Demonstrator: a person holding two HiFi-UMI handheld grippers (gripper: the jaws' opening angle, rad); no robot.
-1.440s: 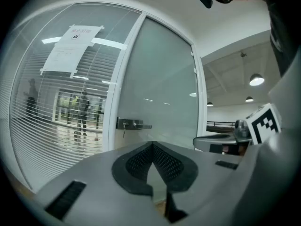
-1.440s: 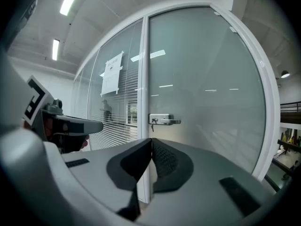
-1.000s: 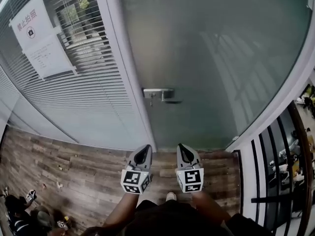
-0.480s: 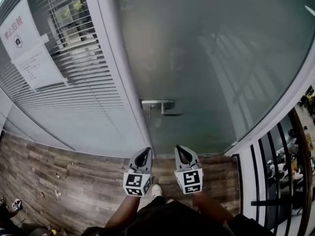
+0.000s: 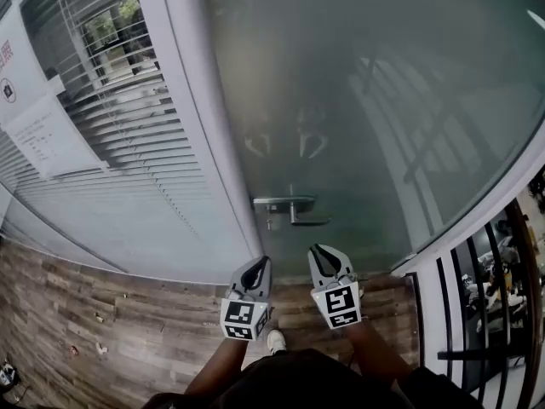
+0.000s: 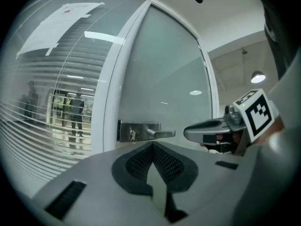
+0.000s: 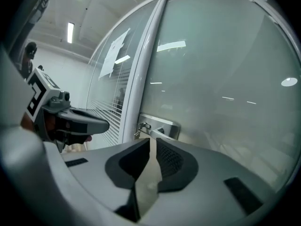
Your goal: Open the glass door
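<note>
Straight ahead: one glass door (image 5: 366, 100), frosted and grey-green, closed, set against a white frame post (image 5: 192, 118). It stands near the grippers, beyond their tips.
Door handle: one lever handle (image 5: 294, 204) of brushed metal on a rectangular plate, at the left edge of the door. The lever lies level and points right, and no gripper touches it.
Grippers: two, of smooth grey plastic, each carrying one cube with black-and-white square markers.
Left gripper (image 5: 258, 267): the jaws are closed, their tips meet, and nothing is held.
Right gripper (image 5: 322, 254): the jaws are almost together with only a thin slit; they are opening and nothing is between them. It points toward the handle plate.
Pads (image 6: 167, 161): dark, curved, with a fine mesh texture.
Window panel: one, left of the frame post, with white horizontal blinds (image 5: 119, 109).
Papers (image 5: 43, 135): two white sheets on the panel. The upper one has red writing and a round sign, cut by the edge and not readable.
Floor (image 5: 128, 313): brown-grey planks with wood grain.
Shoe (image 5: 276, 341): one white toe is seen.
Railing (image 5: 473, 313): black bars at the right.
</note>
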